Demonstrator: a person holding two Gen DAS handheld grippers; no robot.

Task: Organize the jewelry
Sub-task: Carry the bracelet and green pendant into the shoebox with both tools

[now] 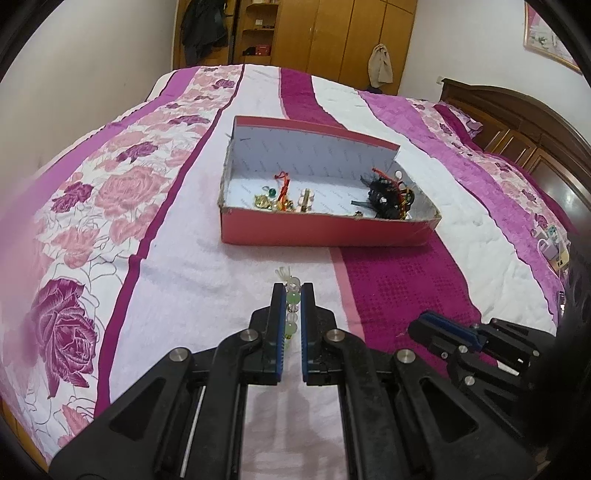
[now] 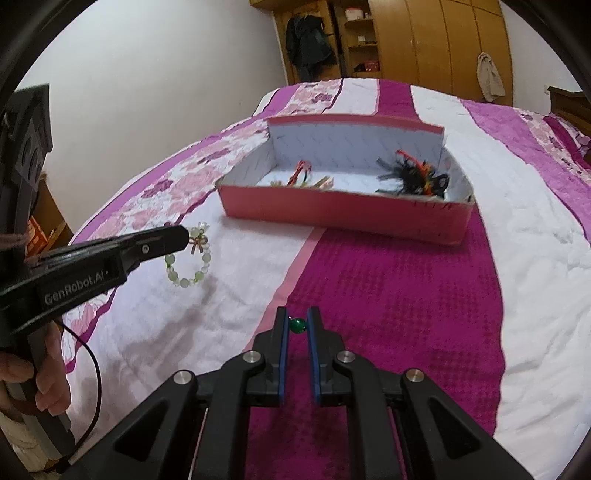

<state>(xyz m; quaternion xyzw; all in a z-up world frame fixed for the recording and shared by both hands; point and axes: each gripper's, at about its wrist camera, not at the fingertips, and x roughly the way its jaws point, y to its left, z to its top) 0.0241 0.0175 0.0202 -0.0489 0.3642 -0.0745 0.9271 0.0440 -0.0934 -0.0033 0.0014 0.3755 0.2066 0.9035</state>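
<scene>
My left gripper (image 1: 293, 291) is shut on a bracelet of pale green and white beads (image 1: 291, 314); from the right wrist view that bracelet (image 2: 188, 264) hangs as a loop from the left gripper (image 2: 186, 233) above the bedspread. My right gripper (image 2: 297, 317) is shut on a small green bead piece (image 2: 297, 325), just above the magenta stripe. The red cardboard box (image 1: 325, 230) lies ahead on the bed; gold trinkets (image 1: 284, 201) lie at its left end and a black feathery tangle (image 1: 386, 197) at its right. The same box (image 2: 343, 218) is beyond both grippers.
A purple, pink and white floral bedspread (image 1: 110, 206) covers the bed. Wooden wardrobes (image 1: 343, 33) and open shelves stand behind it, a dark headboard (image 1: 517, 122) at right. A hand (image 2: 44, 380) grips the left gripper's handle, with a black cable beside it.
</scene>
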